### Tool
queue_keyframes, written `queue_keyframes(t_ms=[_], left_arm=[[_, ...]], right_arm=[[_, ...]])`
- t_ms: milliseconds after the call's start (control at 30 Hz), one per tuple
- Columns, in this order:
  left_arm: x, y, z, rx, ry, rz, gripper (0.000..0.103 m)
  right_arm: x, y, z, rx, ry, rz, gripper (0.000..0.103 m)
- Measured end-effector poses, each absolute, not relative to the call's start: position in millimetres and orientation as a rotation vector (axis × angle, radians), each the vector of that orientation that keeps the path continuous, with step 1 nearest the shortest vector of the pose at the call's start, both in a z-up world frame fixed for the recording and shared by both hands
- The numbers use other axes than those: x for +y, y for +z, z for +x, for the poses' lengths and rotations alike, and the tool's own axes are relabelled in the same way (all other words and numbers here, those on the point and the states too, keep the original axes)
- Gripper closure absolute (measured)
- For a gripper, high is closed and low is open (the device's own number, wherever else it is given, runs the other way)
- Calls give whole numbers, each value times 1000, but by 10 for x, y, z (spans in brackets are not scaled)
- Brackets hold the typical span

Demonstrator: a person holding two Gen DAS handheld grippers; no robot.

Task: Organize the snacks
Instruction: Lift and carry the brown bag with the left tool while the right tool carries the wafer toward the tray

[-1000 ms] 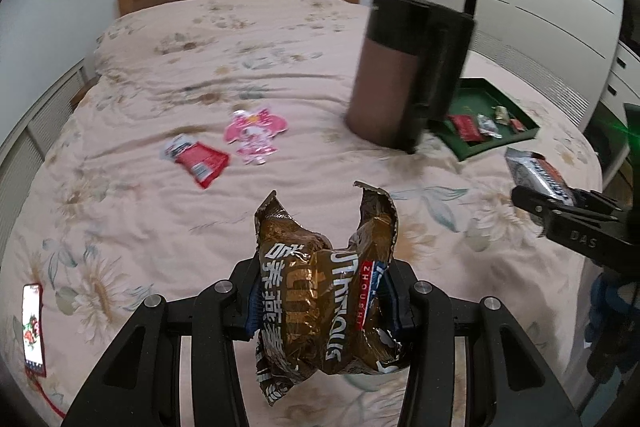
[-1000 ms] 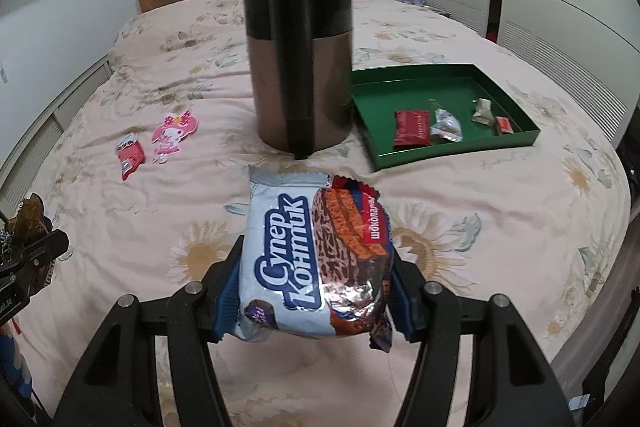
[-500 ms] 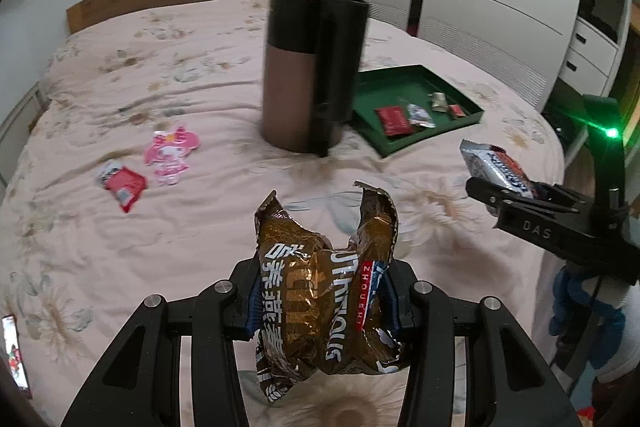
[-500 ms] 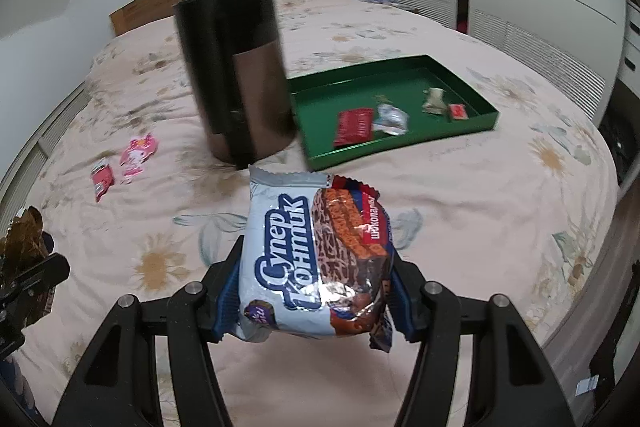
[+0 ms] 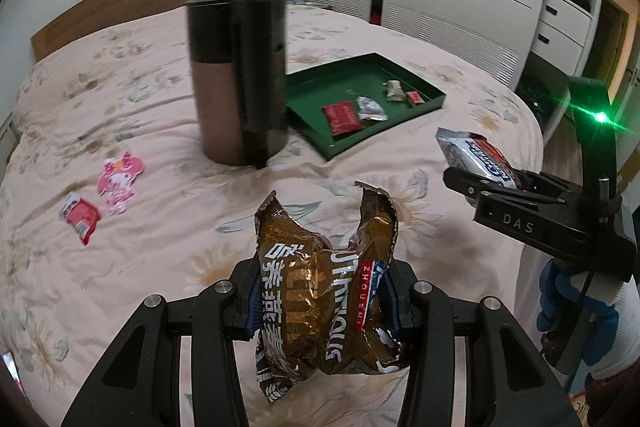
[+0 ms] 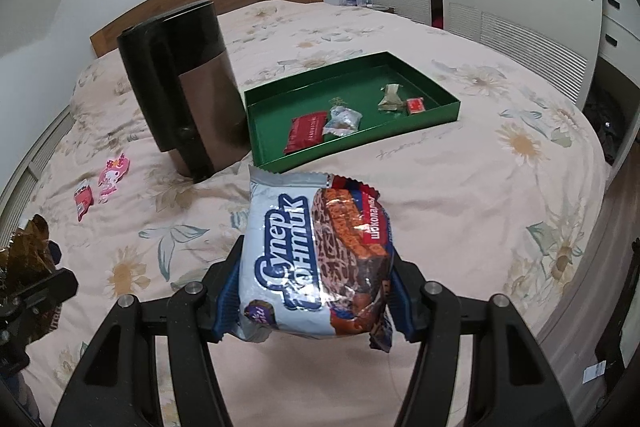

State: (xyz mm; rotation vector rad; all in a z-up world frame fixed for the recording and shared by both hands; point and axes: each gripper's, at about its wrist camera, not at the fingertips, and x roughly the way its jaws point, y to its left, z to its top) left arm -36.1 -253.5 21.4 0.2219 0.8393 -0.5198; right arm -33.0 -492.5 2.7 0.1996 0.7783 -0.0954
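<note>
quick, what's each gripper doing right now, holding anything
Left gripper: shut on the brown snack bag, torn open at the top.
Right gripper: shut on the blue and white wafer pack.

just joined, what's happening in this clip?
A person is tidying snacks on a bed with a handheld gripper in each hand. The left gripper is shut on a crumpled brown snack bag, torn open at the top. The right gripper is shut on a blue-and-white wafer pack. Both are held above the bedspread, facing a green tray that already holds four small snacks. A tall brown canister stands beside the tray; a red packet and a pink packet lie loose on the bed.
</note>
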Motion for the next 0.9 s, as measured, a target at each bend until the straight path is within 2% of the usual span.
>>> queue_keyframes(t_ms=[900], left_arm=[[-3326,-28,8,888,-600,306,62]], right_arm=[[-5542,-99,-21,782,-163,229,0]])
